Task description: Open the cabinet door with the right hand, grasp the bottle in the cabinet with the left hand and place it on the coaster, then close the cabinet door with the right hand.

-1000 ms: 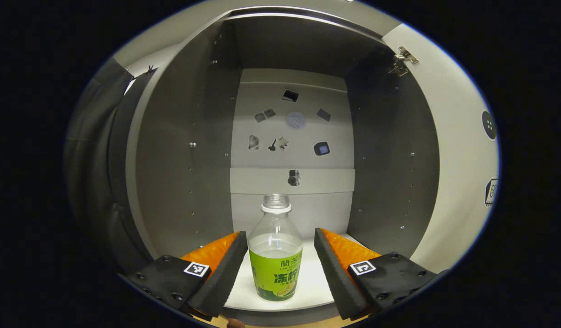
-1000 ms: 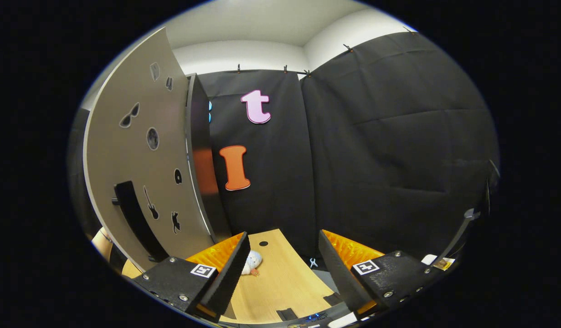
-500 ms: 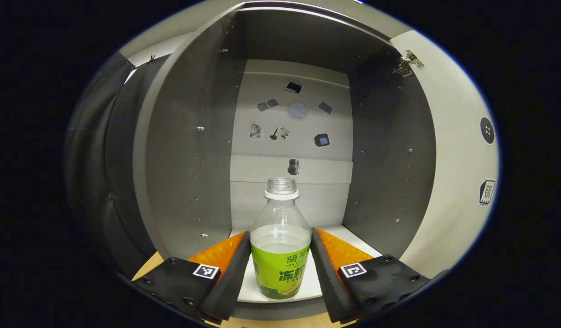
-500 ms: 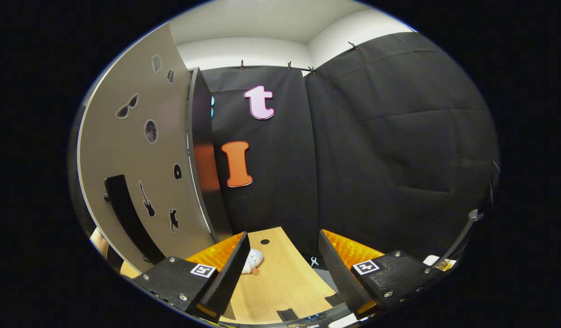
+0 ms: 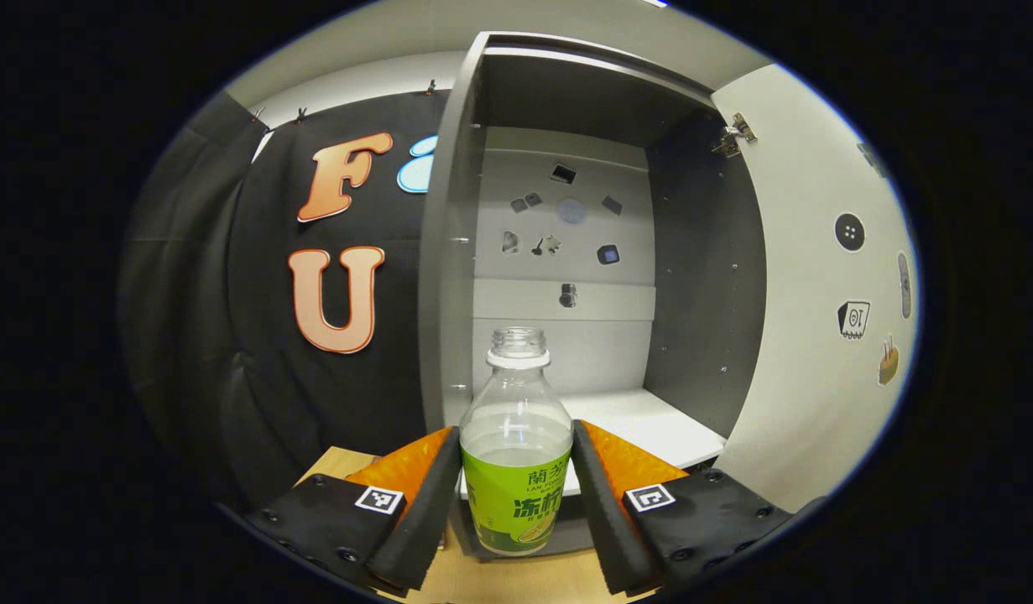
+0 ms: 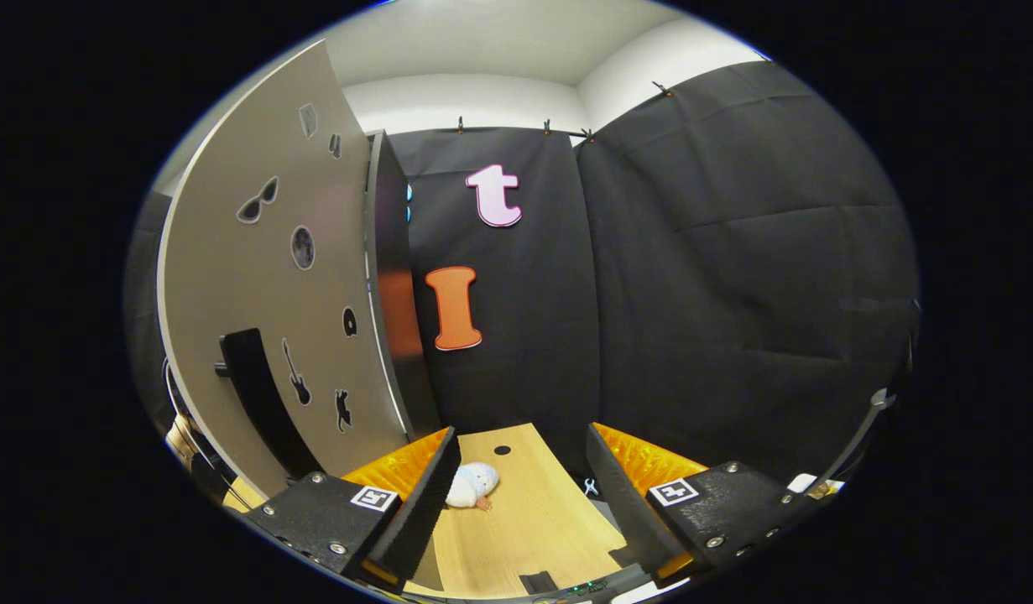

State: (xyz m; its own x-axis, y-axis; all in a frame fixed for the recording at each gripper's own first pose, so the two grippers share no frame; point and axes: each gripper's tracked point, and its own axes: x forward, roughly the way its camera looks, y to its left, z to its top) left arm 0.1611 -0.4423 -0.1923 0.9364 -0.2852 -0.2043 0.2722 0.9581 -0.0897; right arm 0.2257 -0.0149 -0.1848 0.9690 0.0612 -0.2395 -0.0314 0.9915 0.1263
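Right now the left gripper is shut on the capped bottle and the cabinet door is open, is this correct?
Not quite: the bottle has no cap; its threaded neck is bare in the left gripper view. The left gripper is shut on it, and the cabinet door is open.

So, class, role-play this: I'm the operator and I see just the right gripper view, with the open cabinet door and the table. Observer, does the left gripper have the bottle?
Observer: Yes. In the left gripper view the left gripper is shut on the bottle, both fingers pressing its sides.
Operator: Is it inside the cabinet?
Observer: No. Its base hangs in front of the white shelf, above the wooden table.
Operator: Upright? Capped?
Observer: Upright, and its neck has no cap.
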